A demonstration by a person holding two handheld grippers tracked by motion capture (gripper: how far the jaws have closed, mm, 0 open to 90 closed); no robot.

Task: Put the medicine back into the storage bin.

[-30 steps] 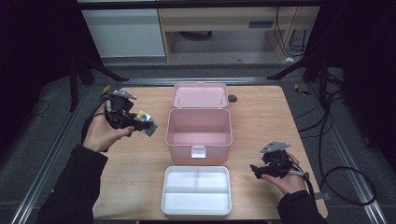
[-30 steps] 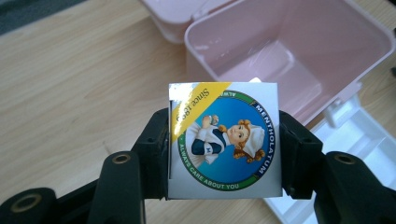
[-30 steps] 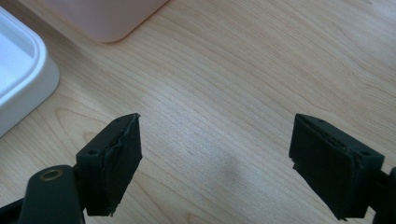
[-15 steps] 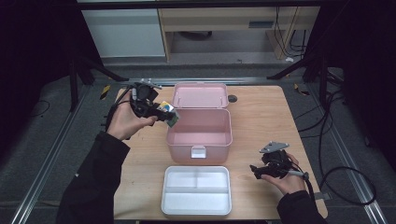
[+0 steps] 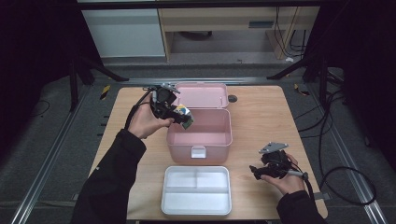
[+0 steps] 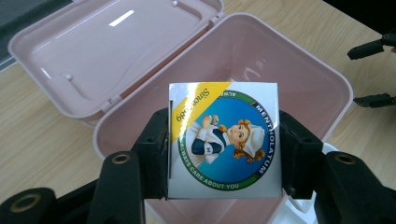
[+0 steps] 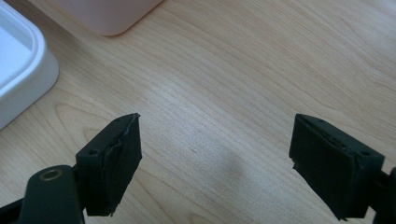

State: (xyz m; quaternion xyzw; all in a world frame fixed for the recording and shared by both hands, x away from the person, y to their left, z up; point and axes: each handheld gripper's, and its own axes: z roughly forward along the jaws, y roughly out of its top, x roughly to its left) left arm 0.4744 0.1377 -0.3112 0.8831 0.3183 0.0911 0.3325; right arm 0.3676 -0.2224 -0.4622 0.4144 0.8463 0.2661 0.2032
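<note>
My right hand-held gripper [image 5: 261,171] rests low near the bench [image 5: 261,116] edge, jaws released, nothing between them. Farther off, my left hand-held gripper [image 5: 183,116] clamps the Mentholatum box [image 6: 224,139] above the open pink case [image 5: 219,140], tilted down toward it. Carrying looks done; lowering and letting go remain.

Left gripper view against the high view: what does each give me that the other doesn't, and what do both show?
Left gripper view alone: the print on the small white Mentholatum carton, a nurse figure in a blue circle, with the left gripper shut on its sides.

High view alone: the white divided plastic tray in front of the box, and the right gripper held low over the wooden table, jaws open.

Both: the open pink plastic box with its lid back, the carton held over its near-left rim.
</note>
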